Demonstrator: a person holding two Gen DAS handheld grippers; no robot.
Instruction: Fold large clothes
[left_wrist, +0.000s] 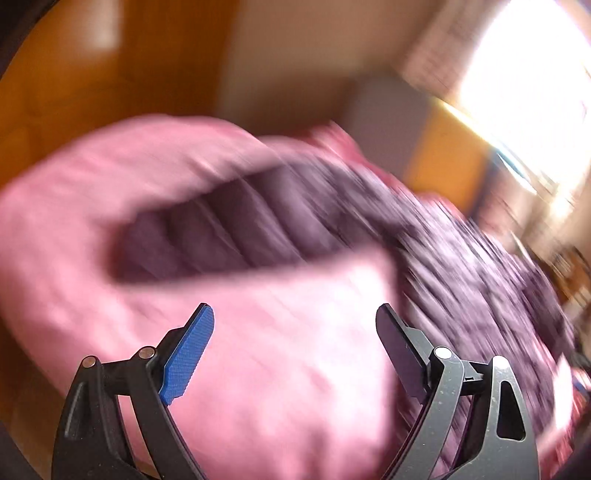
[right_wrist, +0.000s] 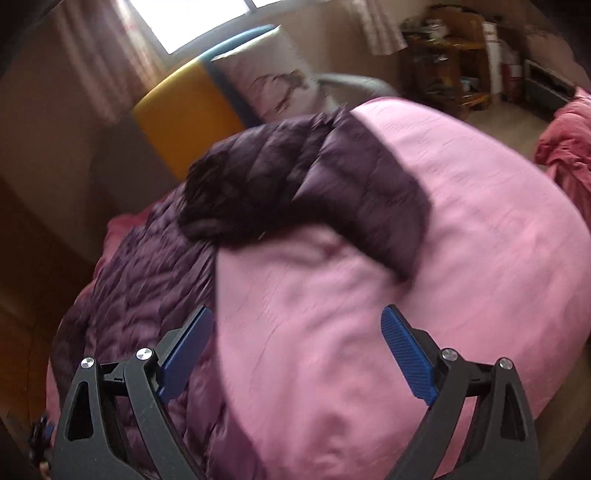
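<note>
Pink bedsheet (right_wrist: 480, 229) covers the whole bed, soft and a bit wrinkly, and the dark purple quilted puffer jacket (right_wrist: 155, 280) lies on it. From the right wrist its body runs up the left side of the bed toward the yellow headboard (right_wrist: 184, 110), with one sleeve (right_wrist: 369, 192) bending off to the right across the sheet. That view also catches a pillow (right_wrist: 266, 77), a window and a cluttered wooden shelf (right_wrist: 450, 62). Left wrist view is badly smeared; there you mostly get a stitched sleeve angled across pink. Left gripper (left_wrist: 295, 350) and right gripper (right_wrist: 297, 354) both sit spread wide, nothing between the blue pads.
</note>
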